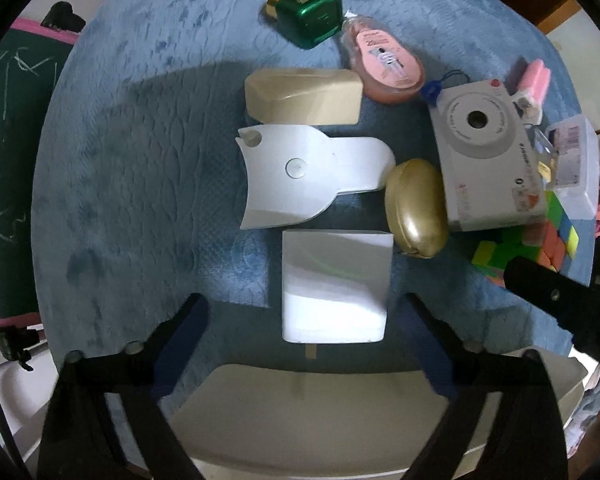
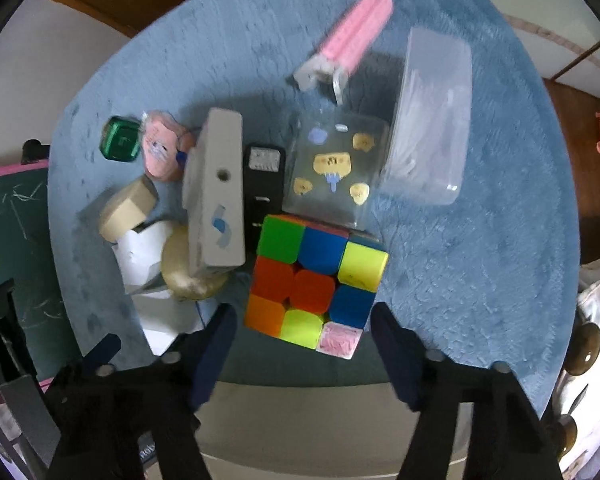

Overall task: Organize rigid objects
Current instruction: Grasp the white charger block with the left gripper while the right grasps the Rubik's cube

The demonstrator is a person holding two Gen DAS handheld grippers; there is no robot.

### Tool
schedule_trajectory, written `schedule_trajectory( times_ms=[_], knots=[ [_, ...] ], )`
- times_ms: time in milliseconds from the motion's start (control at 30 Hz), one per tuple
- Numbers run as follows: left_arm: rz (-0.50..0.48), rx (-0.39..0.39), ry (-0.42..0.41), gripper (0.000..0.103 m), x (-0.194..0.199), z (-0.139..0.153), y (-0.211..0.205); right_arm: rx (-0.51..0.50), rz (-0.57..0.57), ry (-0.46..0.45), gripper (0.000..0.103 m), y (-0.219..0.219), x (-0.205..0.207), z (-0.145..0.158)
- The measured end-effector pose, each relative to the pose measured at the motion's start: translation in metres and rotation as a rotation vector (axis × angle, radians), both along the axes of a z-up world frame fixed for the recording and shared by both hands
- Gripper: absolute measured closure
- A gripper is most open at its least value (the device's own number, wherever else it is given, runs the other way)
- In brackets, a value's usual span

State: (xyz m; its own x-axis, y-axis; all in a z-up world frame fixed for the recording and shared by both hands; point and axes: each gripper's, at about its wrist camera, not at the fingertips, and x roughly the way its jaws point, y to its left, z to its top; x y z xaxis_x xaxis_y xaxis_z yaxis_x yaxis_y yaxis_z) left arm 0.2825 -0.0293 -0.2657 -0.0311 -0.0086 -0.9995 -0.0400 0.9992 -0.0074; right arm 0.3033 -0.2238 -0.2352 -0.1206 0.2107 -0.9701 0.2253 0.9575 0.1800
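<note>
Rigid objects lie grouped on a round blue mat (image 1: 132, 152). In the left wrist view my left gripper (image 1: 304, 320) is open, its fingers either side of a white block (image 1: 334, 284) without touching it. Beyond lie a white curved plastic piece (image 1: 300, 172), a beige box (image 1: 304, 96), a gold oval case (image 1: 416, 208) and a white instant camera (image 1: 484, 148). In the right wrist view my right gripper (image 2: 304, 340) is open just short of a colourful puzzle cube (image 2: 316, 280), its fingers wide of the cube's near corners.
A green bottle (image 1: 308, 14) and a pink pouch (image 1: 384, 60) lie at the far side. A clear lidded box (image 2: 432, 120), a clear sticker box (image 2: 336, 168), a pink folded tool (image 2: 352, 36) and a black device (image 2: 264, 184) lie beyond the cube. A green chalkboard (image 1: 8, 160) stands left.
</note>
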Motion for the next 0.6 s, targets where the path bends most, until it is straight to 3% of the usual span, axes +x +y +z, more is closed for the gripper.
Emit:
schedule_trajectory(
  times_ms=[133,367,467,600],
  knots=[
    [0.019,-0.022,0.012,0.020,0.002,-0.005,0.004,0.016,-0.007,0.002,0.042,-0.003,-0.001,-0.003],
    [0.060,0.011,0.040,0.022,0.013,-0.021,0.000,0.001,0.004,0.008,0.041,-0.001,0.001,-0.005],
    [0.076,-0.057,0.055,0.043,0.015,-0.028,-0.001,-0.008,0.001,0.011,0.041,0.000,0.005,-0.008],
    [0.073,-0.028,0.045,0.043,0.010,-0.030,-0.008,0.001,-0.006,-0.013,0.042,-0.002,0.004,-0.005]
  ],
)
